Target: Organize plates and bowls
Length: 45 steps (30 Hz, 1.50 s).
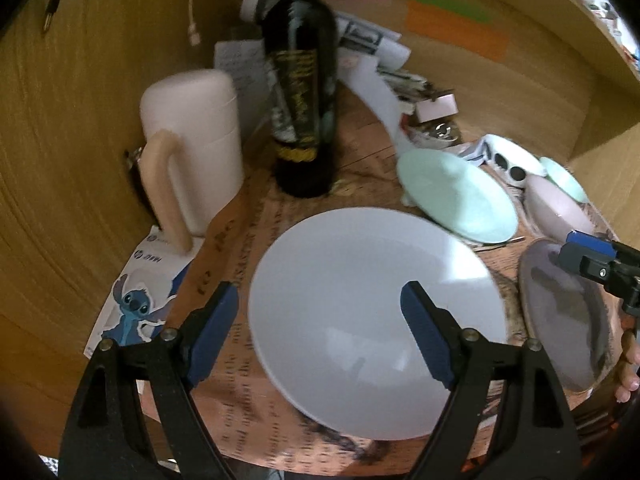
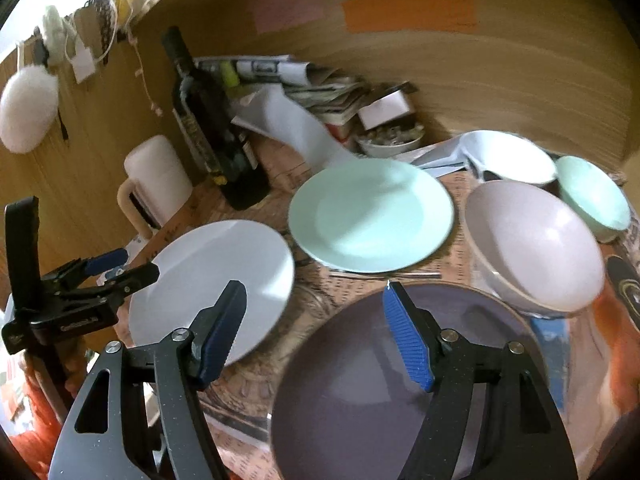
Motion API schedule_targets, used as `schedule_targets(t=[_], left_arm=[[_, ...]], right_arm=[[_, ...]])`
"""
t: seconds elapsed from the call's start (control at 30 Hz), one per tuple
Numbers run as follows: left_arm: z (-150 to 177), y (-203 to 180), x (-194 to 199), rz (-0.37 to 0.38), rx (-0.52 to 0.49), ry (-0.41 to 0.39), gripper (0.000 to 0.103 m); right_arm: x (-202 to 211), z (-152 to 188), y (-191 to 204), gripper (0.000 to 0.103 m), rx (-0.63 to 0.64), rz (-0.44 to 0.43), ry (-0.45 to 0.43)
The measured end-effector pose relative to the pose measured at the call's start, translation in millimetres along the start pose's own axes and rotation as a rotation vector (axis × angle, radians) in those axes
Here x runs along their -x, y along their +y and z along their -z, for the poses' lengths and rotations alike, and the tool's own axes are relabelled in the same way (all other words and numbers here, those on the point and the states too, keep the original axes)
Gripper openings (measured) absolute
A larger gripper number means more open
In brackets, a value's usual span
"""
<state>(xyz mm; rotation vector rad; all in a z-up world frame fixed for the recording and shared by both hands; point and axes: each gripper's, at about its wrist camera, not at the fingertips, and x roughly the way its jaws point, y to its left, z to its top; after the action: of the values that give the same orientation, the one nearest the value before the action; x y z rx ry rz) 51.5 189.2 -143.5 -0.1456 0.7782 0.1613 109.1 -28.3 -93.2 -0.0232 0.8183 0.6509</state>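
A white plate [image 1: 360, 300] lies flat on the newspaper-covered table, straight below my left gripper [image 1: 320, 304]. That gripper is open, one finger over the plate and the other just off its left rim. A grey-purple plate [image 2: 360, 380] lies under my right gripper [image 2: 314, 292], which is open with nothing between its pads. Behind them sit a mint plate [image 2: 372, 216], a pale pink bowl [image 2: 536, 248], a small mint bowl [image 2: 592, 196] and a white bowl [image 2: 508, 156]. The left gripper [image 2: 124, 266] shows at the white plate's [image 2: 208, 280] left edge.
A dark bottle [image 1: 304, 92] and a cream lidded jug [image 1: 192, 148] stand at the back left against wooden walls. A pile of papers [image 2: 320, 80] and a small dish of bits [image 2: 388, 140] fill the back corner. A person's fingers [image 1: 628, 372] show at the right.
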Motion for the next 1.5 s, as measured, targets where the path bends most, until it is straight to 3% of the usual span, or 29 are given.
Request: schedule_targets(t=[0.37, 0.47, 0.67, 1.03, 1.5], left_arm=[[0.9, 35.6, -10.8, 0.034, 0.042, 0.036, 0.081], [2.6, 41.3, -14.8, 0.056, 0.052, 0.054, 0.065], [5.6, 45.3, -23.8, 0.099, 0.056, 0.086, 0.045], [9.2, 43.2, -28.6, 0.155, 0.057, 0.108, 0.027], [9.3, 35.4, -24.0, 0.106, 0.064, 0.109, 0.027]], right_arm=[[-55.4, -3.4, 30.6, 0.068, 0.015, -0.028, 0.166], [-63.9, -4.6, 33.3, 0.06, 0.015, -0.012, 0.195], [-76.8, -4.6, 32.5, 0.043, 0.013, 0.016, 0.237], [-88.0, -1.0, 32.8, 0.024, 0.012, 0.012, 0.26], [-82.7, 3.8, 31.6, 0.023, -0.015, 0.005, 0.223]])
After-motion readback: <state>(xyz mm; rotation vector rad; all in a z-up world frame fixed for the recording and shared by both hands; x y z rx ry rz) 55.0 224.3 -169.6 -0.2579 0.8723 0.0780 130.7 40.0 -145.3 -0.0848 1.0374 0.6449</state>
